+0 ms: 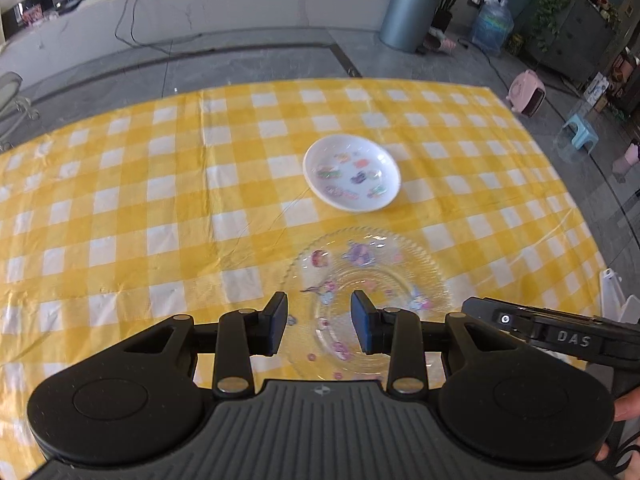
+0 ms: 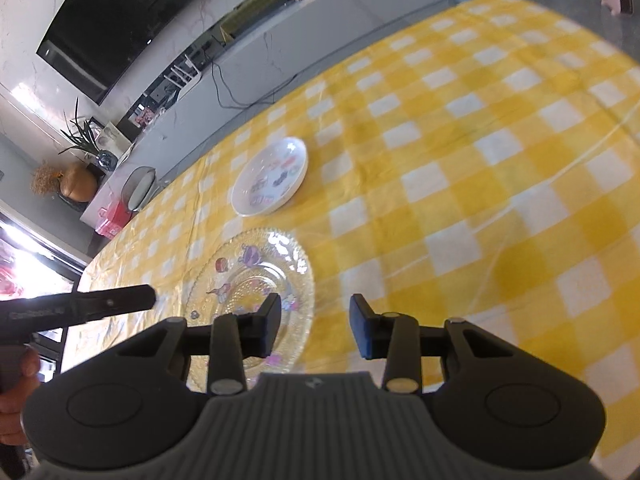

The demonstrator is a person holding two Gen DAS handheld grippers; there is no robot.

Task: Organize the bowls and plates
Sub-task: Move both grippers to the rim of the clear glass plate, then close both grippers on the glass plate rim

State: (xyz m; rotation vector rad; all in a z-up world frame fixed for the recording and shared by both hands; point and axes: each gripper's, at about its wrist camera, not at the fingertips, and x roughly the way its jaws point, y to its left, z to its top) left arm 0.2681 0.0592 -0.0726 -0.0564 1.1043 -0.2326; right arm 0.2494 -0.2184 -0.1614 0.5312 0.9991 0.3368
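A small white dish [image 1: 352, 178] [image 2: 272, 178] with cartoon prints sits on the yellow checked tablecloth [image 1: 140, 200] [image 2: 480, 160]. Nearer to me lies a clear glass plate [image 1: 372, 264] [image 2: 256, 268] with a beaded rim and the same kind of prints. My left gripper [image 1: 319, 320] hovers over the glass plate's left part, open, and the plate shows through the gap between its fingers. My right gripper [image 2: 316, 328] stands open at the plate's right edge, its left finger [image 2: 270, 320] over the glass, its right finger over the cloth. Neither grips anything. Each gripper shows in the other's view: right [image 1: 540, 332], left [image 2: 100, 306].
Past the table's far edge are a grey bin [image 1: 408, 12], a water jug [image 1: 492, 26], a pink case [image 1: 526, 94] and a blue stool [image 1: 580, 130] on the floor. A long white counter and a wall TV [image 2: 120, 12] stand behind. A hand [image 1: 624, 404] holds the right gripper.
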